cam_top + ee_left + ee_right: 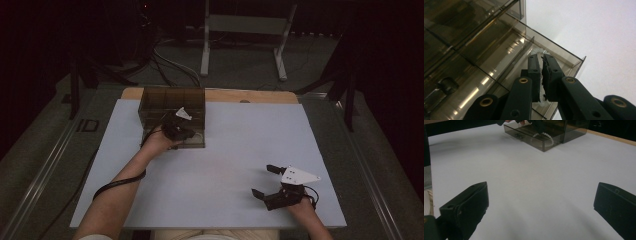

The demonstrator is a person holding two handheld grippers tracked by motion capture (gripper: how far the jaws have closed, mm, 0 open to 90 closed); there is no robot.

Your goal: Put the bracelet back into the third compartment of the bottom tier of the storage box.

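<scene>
A smoked, see-through drawer box (170, 102) stands at the back left of the white table (225, 165), with its lowest drawer (196, 142) pulled out. My left gripper (181, 131) reaches down into that drawer (564, 53). In the left gripper view its jaws (541, 58) are shut on a white bead bracelet (537, 52), whose beads show above and below the pads. Through the drawer's front wall (529, 141) the right gripper view shows the bracelet (547, 137) hanging as a loop. My right gripper (262, 181) rests at the front right, open (541, 195), with bare table between its jaws.
A wooden edge (225, 95) runs along the table's back behind the box. A small dark knob (446, 85) sits on a drawer front of the box. A metal stand (245, 35) and cables (165, 65) lie on the floor beyond the table.
</scene>
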